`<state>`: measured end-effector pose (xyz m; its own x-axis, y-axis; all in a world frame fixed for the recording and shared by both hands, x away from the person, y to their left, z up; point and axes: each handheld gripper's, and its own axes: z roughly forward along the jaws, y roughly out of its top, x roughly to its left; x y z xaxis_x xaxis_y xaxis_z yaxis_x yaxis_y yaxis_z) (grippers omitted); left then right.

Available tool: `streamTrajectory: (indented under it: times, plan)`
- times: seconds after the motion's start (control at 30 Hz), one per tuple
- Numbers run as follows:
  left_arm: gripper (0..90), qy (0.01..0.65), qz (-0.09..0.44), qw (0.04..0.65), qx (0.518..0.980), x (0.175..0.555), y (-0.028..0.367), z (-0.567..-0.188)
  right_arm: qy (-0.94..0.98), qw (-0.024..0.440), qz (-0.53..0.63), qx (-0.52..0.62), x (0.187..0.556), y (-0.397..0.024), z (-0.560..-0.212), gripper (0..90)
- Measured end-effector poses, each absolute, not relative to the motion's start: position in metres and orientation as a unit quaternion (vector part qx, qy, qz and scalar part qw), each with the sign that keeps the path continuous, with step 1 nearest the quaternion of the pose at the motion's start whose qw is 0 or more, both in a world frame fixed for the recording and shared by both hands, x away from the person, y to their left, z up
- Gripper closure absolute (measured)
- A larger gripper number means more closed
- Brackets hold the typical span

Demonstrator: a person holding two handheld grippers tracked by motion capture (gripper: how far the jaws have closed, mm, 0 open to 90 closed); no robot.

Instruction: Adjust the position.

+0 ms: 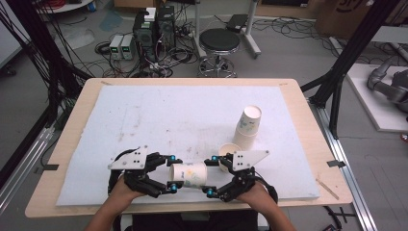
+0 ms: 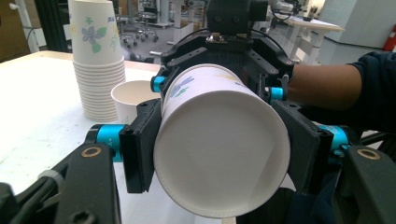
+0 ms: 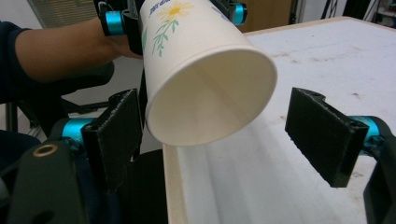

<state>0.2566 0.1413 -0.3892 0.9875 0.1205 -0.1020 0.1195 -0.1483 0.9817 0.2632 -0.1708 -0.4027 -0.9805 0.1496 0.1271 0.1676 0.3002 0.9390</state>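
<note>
Both hands come in low over the near edge of the tabletop (image 1: 72,125), grippers facing each other. The left gripper (image 1: 171,173) is clenched on the base end of a paper cup (image 1: 188,174) held on its side. The right gripper (image 1: 211,176) is released, its jaws spread on either side of the cup's open mouth. Beyond the right gripper stand a single cup (image 1: 228,153) and a cup stack (image 1: 248,126).

cup stack (image 2: 96,56) top cropped, forearms cut off

one cup stack (image 1: 248,126), two loose paper cups (image 1: 188,174), two grippers (image 1: 171,174)
</note>
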Motion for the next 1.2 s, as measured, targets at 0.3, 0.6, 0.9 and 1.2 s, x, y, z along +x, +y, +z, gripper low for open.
streamTrajectory:
  times: [0.3,0.6,0.9,1.2]
  plan:
    - [36.4,0.071,-0.012,0.662,0.746,0.2565,0.1408,-0.3899,-0.799,0.023,-0.594,-0.088,0.2653,-0.1666,-0.4075,19.4]
    - [36.3,0.07,-0.014,0.663,0.745,0.2574,0.141,-0.3932,-0.795,0.022,-0.602,-0.07,0.2653,-0.1676,-0.4092,27.0]
    - [36.2,0.069,-0.012,0.655,0.752,0.2576,0.1406,-0.3958,-0.793,0.029,-0.604,-0.077,0.2664,-0.1705,-0.4069,30.1]
    - [14.8,0.083,-0.005,0.599,0.797,0.2524,0.1336,-0.3898,-0.815,0.023,-0.573,-0.081,0.2664,-0.1689,-0.4028,30.7]
